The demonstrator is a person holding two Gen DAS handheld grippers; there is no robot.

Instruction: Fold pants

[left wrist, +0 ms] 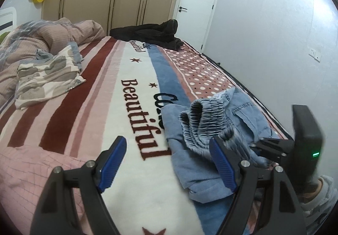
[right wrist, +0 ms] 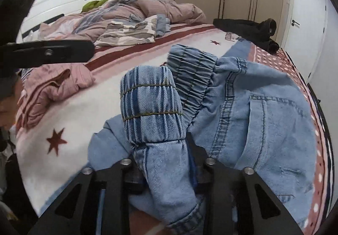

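Light blue denim pants (left wrist: pixel 213 129) lie bunched on the striped bed blanket (left wrist: pixel 135 108) near its right edge, with the elastic waistband pushed up. My left gripper (left wrist: pixel 169 163) is open and empty, its blue pads just left of the pants; the right pad (left wrist: pixel 224 167) touches the fabric. My right gripper (right wrist: pixel 166 171) is shut on the pants (right wrist: pixel 253 119), holding the elastic cuff of a leg (right wrist: pixel 152 108) that stands up between its fingers. The right gripper also shows in the left wrist view (left wrist: pixel 272 148) at the pants' right side.
A folded camouflage garment (left wrist: pixel 46 79) and a rumpled pink duvet (left wrist: pixel 42 36) lie at the head of the bed. Dark clothes (left wrist: pixel 152 34) lie at the far edge. A pink garment (right wrist: pixel 55 89) lies left of the pants. A wall runs along the right.
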